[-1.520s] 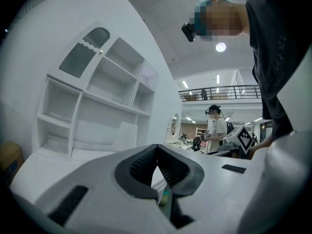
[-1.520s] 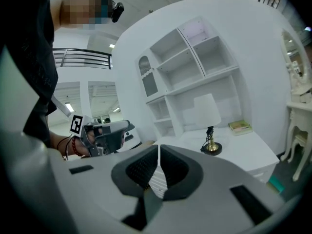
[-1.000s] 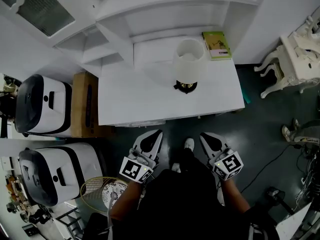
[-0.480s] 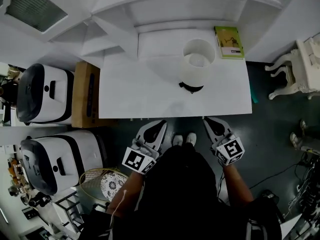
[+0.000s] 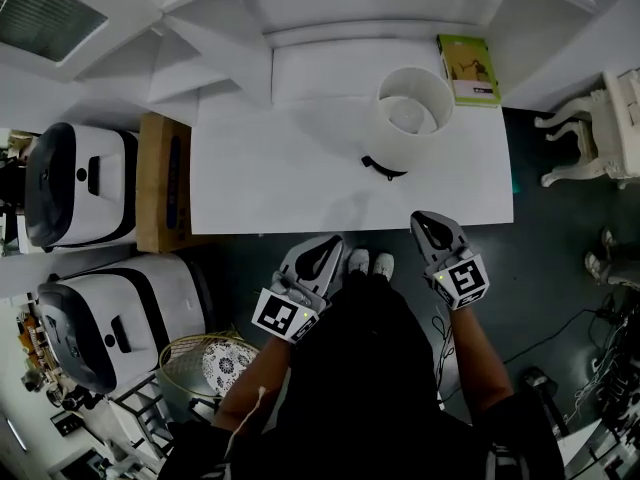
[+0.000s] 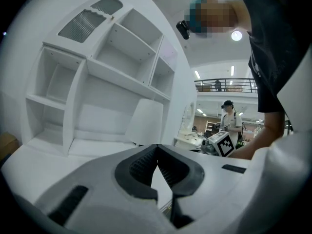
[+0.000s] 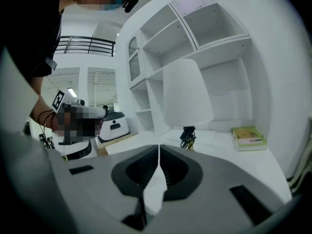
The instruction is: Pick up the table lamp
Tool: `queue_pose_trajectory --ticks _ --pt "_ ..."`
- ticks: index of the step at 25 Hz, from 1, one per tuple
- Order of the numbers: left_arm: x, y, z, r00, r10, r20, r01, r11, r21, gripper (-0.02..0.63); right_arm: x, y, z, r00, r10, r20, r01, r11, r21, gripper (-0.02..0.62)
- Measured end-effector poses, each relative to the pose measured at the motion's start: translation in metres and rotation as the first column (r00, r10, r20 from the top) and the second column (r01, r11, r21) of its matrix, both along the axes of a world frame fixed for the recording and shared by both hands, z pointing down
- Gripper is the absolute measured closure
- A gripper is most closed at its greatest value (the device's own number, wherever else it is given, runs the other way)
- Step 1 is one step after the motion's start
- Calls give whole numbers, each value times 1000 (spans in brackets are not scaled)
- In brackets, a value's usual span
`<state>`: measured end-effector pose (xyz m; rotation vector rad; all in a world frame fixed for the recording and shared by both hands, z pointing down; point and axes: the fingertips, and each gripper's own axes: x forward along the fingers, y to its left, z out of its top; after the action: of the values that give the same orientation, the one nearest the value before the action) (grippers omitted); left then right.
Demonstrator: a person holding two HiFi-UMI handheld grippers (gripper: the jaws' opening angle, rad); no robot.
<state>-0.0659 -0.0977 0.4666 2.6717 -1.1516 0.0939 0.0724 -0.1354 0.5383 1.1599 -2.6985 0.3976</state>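
The table lamp (image 5: 408, 118) has a white drum shade and a dark base, and stands right of the middle of the white desk (image 5: 290, 183). In the right gripper view the lamp (image 7: 186, 94) rises ahead of my jaws; in the left gripper view its shade (image 6: 145, 123) shows ahead and a bit left of the tips. My left gripper (image 5: 328, 251) hangs short of the desk's front edge, shut and empty. My right gripper (image 5: 426, 222) is at the front edge below the lamp, shut with nothing in it.
A green book (image 5: 468, 68) lies at the desk's back right corner. White shelves (image 5: 300, 8) rise behind the desk. A wooden box (image 5: 164, 183) and two white machines (image 5: 75, 183) stand to the left, a white carved chair (image 5: 600, 128) to the right.
Both grippers have moved toward the desk and now reach its front edge. The lamp and desk have not moved; they only sit differently in the frame because the head has shifted.
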Motion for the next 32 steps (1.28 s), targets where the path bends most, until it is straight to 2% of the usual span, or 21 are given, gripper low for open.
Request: queue_pose_trajectory --ticks 13,20,24,28,32 --pt "7 -24 64 1000 13 23 -13 1000 -4 589 2 -45 75 997 72 -12 -72 997 -21 561" --pt "2 -45 76 998 -56 0 56 998 -4 588 2 -67 101 997 60 -42 -62 998 -31 560" --pt "7 -47 81 999 -40 -25 39 999 -20 588 -1 -84 111 996 59 -64 -60 998 -23 560" --pt "13 -42 87 1000 4 -5 -4 1000 -19 589 -4 -99 118 996 53 -76 -55 998 -17 560" --pt "12 -45 89 1000 2 -1 -2 1000 -23 588 -9 -109 126 995 46 -93 -48 999 -23 558"
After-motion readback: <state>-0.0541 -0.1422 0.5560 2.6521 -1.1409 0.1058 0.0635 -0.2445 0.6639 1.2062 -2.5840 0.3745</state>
